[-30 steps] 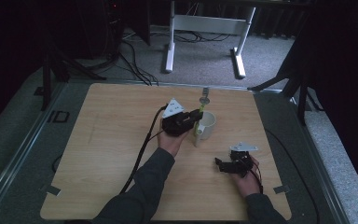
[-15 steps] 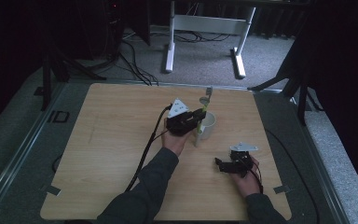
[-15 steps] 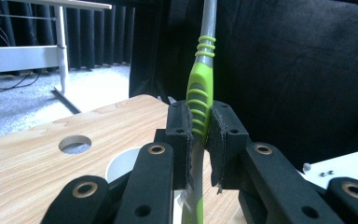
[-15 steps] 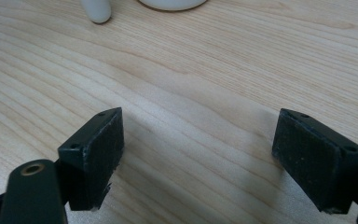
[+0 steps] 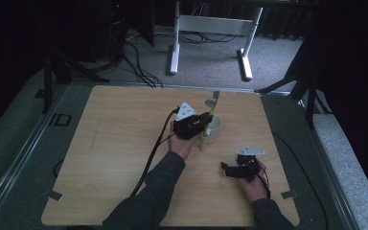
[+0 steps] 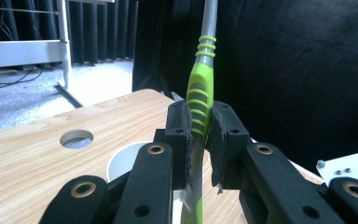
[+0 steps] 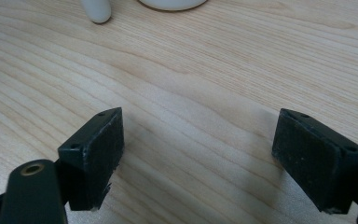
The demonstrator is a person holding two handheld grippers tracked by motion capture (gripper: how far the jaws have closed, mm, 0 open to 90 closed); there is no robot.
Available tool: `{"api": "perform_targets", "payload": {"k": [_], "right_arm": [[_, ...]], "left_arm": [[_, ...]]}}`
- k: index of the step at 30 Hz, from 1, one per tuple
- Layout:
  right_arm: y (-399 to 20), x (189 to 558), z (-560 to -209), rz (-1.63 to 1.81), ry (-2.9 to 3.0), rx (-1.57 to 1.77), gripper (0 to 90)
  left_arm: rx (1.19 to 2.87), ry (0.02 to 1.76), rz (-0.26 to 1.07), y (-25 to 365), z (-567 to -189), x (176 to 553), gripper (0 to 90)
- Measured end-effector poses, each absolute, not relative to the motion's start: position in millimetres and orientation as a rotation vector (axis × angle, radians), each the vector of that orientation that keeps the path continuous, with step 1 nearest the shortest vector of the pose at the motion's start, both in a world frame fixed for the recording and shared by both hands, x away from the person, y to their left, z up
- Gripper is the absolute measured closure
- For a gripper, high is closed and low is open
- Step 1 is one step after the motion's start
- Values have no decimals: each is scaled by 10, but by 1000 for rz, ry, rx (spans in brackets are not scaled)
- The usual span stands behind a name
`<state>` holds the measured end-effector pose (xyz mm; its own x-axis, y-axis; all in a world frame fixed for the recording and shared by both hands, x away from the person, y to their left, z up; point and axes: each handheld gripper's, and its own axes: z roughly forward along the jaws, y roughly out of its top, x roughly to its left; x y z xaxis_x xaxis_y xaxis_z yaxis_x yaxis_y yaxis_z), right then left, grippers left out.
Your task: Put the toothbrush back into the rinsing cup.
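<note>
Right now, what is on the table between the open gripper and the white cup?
Nothing: in the right gripper view, bare wood runs from the right gripper to the white cup. The high view shows the same.

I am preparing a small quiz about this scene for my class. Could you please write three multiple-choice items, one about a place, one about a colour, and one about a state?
1. Where is the white mug?
A. On the floor
B. On the wooden table, beside the left gripper
C. In the person's right hand

2. What colour is the grip of the utensil held by the left gripper?
A. Red
B. Blue
C. Bright green

3. How do the jaws of the right gripper stand?
A. Wide apart with nothing between them
B. Shut on the mug
C. Shut on a cloth

Answers:
1. B, the high view shows the mug standing on the table next to the left gripper.
2. C, the left gripper view shows a ribbed green handle between the pads.
3. A, the right gripper view shows bare wood between the two pads.
</note>
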<state>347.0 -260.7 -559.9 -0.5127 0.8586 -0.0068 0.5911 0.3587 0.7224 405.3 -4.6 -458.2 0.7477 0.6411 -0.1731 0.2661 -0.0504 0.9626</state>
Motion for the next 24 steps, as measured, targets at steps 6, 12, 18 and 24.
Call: {"api": "perform_targets", "payload": {"k": [6, 12, 18, 24], "right_arm": [[-2605, 3469, -5599, 954, 2240, 1270, 163], [-2604, 3469, -5599, 955, 2239, 1274, 163], [-2604, 3469, -5599, 955, 2240, 1272, 163], [-2604, 3470, -5599, 955, 2239, 1272, 163]], "left_arm": [[1668, 733, 365, -80, -4616, 4048, 790], [1684, 739, 370, -60, -4621, 4050, 790], [1706, 740, 373, -67, -4641, 4042, 788], [1724, 741, 365, -68, -4673, 4038, 788]]}}
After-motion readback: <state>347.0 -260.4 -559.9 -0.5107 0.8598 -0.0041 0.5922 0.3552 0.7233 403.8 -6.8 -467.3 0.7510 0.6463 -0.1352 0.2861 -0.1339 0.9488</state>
